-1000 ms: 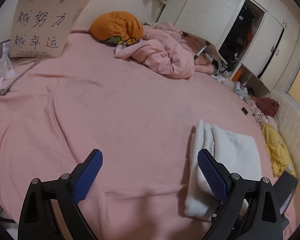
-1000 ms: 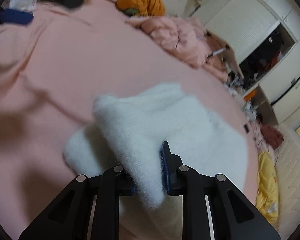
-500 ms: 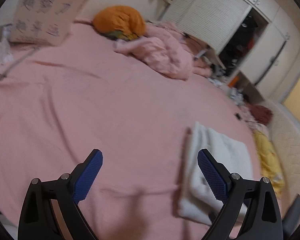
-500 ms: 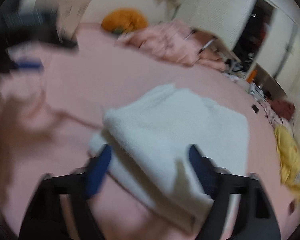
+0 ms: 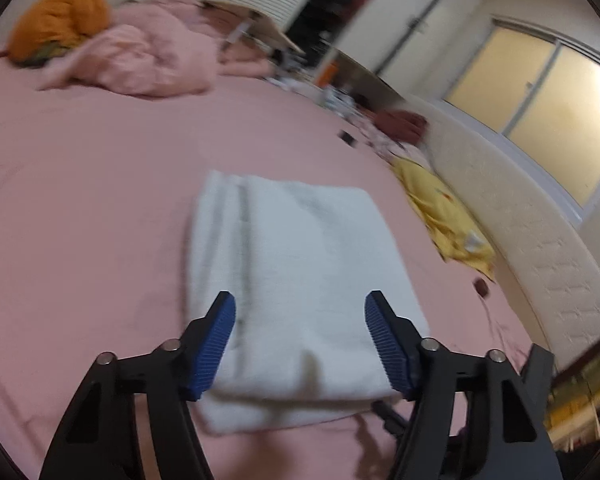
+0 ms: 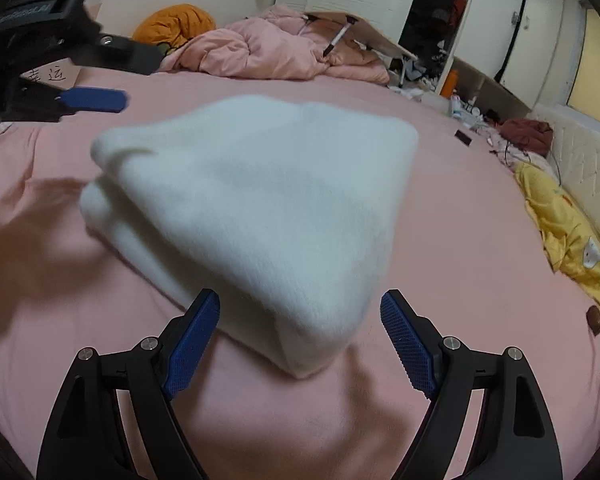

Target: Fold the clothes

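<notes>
One pink bed [image 5: 100, 184] carries the folded white garment [image 6: 260, 200] ahead of both grippers. Right gripper [image 6: 300, 344] just spread, straddling its near corner untouched; left gripper [image 5: 300, 340], narrowing, flanks its near edge, unclamped.

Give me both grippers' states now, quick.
Left gripper: open, jaws just closing in, straddling the folded white garment.
Right gripper: open, holding nothing.

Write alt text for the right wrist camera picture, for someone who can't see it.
A folded white fluffy garment lies on a pink bed sheet, just beyond the open right gripper, whose blue pads touch nothing. The left gripper reaches in at upper left; a crumpled pink quilt lies behind.
</notes>
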The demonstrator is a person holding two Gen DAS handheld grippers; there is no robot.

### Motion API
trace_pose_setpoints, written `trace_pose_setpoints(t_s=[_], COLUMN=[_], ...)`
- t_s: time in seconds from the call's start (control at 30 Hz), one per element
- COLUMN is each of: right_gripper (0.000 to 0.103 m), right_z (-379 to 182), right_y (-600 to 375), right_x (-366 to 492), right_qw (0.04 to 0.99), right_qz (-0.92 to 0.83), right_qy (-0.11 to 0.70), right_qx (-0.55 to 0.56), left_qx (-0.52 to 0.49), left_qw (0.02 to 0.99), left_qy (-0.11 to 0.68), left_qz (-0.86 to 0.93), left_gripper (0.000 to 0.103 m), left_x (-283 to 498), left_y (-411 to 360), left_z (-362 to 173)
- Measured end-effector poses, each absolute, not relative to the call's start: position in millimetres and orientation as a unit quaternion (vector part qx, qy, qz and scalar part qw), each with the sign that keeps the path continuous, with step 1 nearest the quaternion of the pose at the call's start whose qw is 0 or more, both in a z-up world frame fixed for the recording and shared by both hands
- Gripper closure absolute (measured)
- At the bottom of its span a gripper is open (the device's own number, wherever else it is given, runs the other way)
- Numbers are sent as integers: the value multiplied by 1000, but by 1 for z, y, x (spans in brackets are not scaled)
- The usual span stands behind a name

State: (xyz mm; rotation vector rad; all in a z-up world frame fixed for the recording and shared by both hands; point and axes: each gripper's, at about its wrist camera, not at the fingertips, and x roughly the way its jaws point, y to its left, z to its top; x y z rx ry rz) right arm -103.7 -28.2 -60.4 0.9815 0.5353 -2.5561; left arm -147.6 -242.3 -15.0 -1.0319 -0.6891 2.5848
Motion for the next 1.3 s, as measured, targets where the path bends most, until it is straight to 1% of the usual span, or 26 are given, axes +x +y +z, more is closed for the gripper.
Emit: trace_pose_setpoints(t_s=[0.1, 0.2, 0.23, 0.3, 0.33, 0.37, 0.4, 0.43, 0.47, 0.5, 0.57, 0.63, 0.7, 0.77, 0.8, 0.83, 0.9, 0.97, 1.0, 1.07, 1.1, 1.13, 1.17, 1.2, 1.3], right_gripper=[21, 21, 21, 21, 21, 27, 38, 54, 66, 70, 73, 73, 73, 73, 73, 73, 73, 66, 65, 61, 59, 50, 35, 32, 31], right_z=[-61, -64, -63, -63, -64, -65, -67, -68, -67, -64, -56, -54, -61, -72, -77, -82, -79, -79, -78, -71, -68, -64, -60, -59, -57], right_y=[-16, -2, -1, 0, -2, -4, -6, -7, -5, -2, 5, -3, -12, -13, -14, -14, -12, -11, -11, -11, -11, -13, -15, -17, -21], right_x=[-103, -106, -108, -113, -115, -118, -121, -124, -125, -126, -124, -119, -119, -124, -126, -128, -126, -123, -120, -112, -108, -106, -105, -105, -109], right_qw=[175, 173, 176, 182, 189, 194, 191, 188, 182, 177, 178, 181, 178, 173, 171, 169, 172, 175, 176, 177, 177, 170, 162, 155, 147], right_qz=[-905, -907, -906, -904, -901, -898, -896, -895, -897, -899, -904, -906, -899, -892, -889, -886, -884, -884, -885, -892, -896, -901, -905, -908, -913], right_qy=[161, 135, 129, 120, 118, 117, 122, 125, 121, 116, 98, 128, 160, 165, 167, 169, 173, 183, 185, 186, 187, 188, 190, 191, 183], right_qx=[354, 360, 362, 368, 372, 377, 381, 385, 385, 384, 377, 362, 366, 383, 391, 398, 398, 394, 390, 371, 362, 353, 345, 338, 333], left_qx=[-389, -407, -411, -419, -428, -434, -434, -427, -417, -399, -354, -336, -378, -428, -426, -413, -401, -400, -402, -401, -400, -402, -407, -412, -421], left_qw=[151, 137, 138, 152, 168, 176, 179, 181, 183, 185, 186, 170, 152, 137, 137, 138, 129, 122, 127, 136, 140, 145, 146, 143, 144], left_qy=[-248, -241, -245, -264, -277, -284, -289, -295, -303, -316, -341, -340, -334, -338, -354, -364, -354, -348, -355, -380, -389, -397, -400, -398, -395], left_qz=[874, 870, 867, 855, 844, 836, 834, 835, 837, 841, 851, 862, 850, 827, 821, 823, 835, 839, 835, 822, 818, 812, 808, 807, 804], left_gripper=[38, 40, 46, 66, 73, 74, 74, 76, 77, 78, 78, 78, 78, 78, 78, 77, 72, 69, 67, 59, 58, 53, 46, 45, 45], left_x=[-168, -184, -190, -201, -205, -206, -206, -202, -197, -189, -169, -154, -157, -164, -164, -161, -156, -150, -146, -137, -135, -134, -136, -138, -146], left_y=[-238, -237, -238, -240, -241, -241, -243, -246, -249, -255, -266, -270, -269, -268, -271, -274, -276, -280, -282, -287, -288, -288, -288, -285, -279], left_z=[-32, -43, -45, -47, -50, -52, -51, -47, -43, -37, -23, -18, -42, -71, -76, -72, -56, -44, -42, -42, -44, -47, -50, -53, -62])
